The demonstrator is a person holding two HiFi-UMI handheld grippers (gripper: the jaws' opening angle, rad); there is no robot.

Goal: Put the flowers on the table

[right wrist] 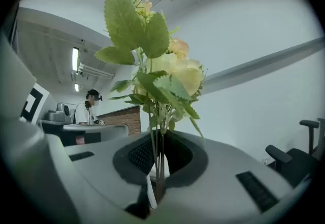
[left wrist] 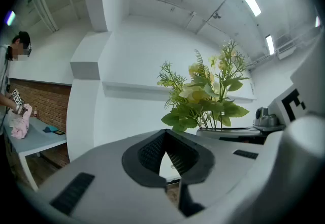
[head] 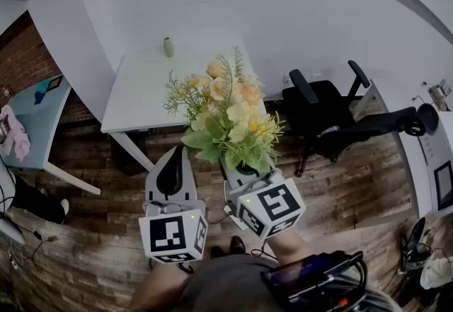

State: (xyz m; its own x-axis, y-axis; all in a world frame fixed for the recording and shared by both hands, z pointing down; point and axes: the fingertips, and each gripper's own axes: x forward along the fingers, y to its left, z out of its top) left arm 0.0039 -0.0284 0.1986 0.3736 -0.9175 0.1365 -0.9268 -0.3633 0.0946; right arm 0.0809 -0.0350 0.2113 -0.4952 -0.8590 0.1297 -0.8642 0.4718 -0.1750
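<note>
A bouquet of yellow, cream and peach flowers (head: 226, 119) with green leaves stands upright in my right gripper (head: 244, 169), which is shut on the thin stems. In the right gripper view the stems (right wrist: 158, 162) run up between the pads and the blooms (right wrist: 172, 70) fill the middle. My left gripper (head: 174, 156) hangs just left of the bouquet, shut with nothing between its pads (left wrist: 152, 152). The flowers (left wrist: 208, 96) show to its right in the left gripper view. The white table (head: 152, 95) lies ahead, beyond both grippers, with a small green vase (head: 168, 47) at its far edge.
Two black office chairs (head: 333, 116) stand to the right of the white table. A light blue table (head: 35, 119) with a pink cloth (head: 14, 134) is at the far left. A person (right wrist: 90, 108) stands off to the left by a brick wall. The floor is wood planks.
</note>
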